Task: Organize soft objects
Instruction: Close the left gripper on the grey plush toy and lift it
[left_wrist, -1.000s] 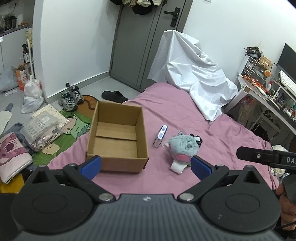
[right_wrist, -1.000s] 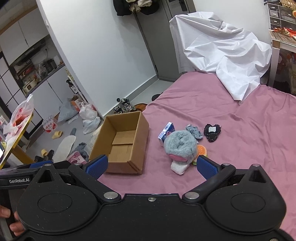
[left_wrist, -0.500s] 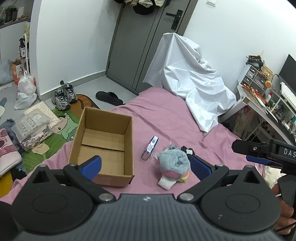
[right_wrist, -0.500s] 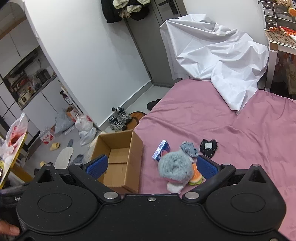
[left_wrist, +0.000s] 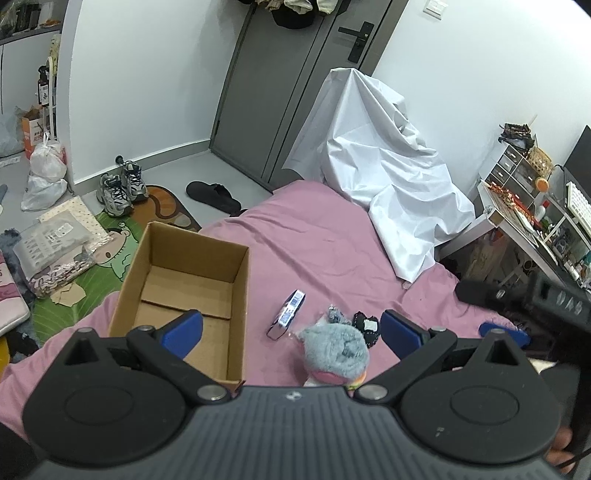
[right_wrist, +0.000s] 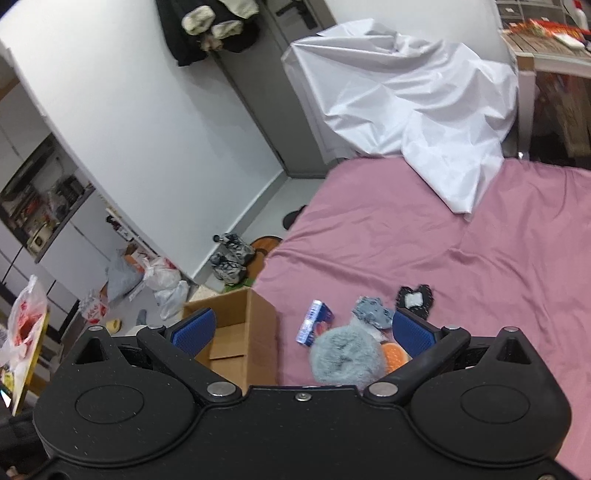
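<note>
Pink bedsheet (left_wrist: 332, 243) covering the bed, lightly creased, filling the lower right of both views. Open cardboard box (left_wrist: 192, 284) sitting at the bed's near-left corner, flaps down, nothing visible inside. Just right of the box, a small blue-and-white carton (left_wrist: 288, 314) lying on the sheet. Beside that, a cluster of soft things: fluffy grey-blue plush (left_wrist: 334, 350) nearest the cameras, a small grey knitted piece (left_wrist: 334, 314) behind it, a black patch with a white centre (left_wrist: 367, 326) to its right, and an orange round item (right_wrist: 393, 352) tucked against the plush, clear only in the right wrist view. White sheet (left_wrist: 380, 177) draped over something tall at the far end of the bed, spilling onto the pink. Grey door (left_wrist: 295, 92) behind, dark clothes hanging at its top. Floor to the left: pair of sneakers (left_wrist: 120, 186), black slipper (left_wrist: 214, 195), cartoon mat (left_wrist: 110, 254), white plastic bags (left_wrist: 46, 170). Cluttered desk (left_wrist: 524, 218) along the right wall. Left gripper (left_wrist: 291, 328) held above the sheet, blue pads spread wide, empty. Right gripper (right_wrist: 303, 328) likewise spread wide, holding nothing, plush showing between its fingers from above. Right gripper body also visible at the right edge of the left wrist view, blurred.
</note>
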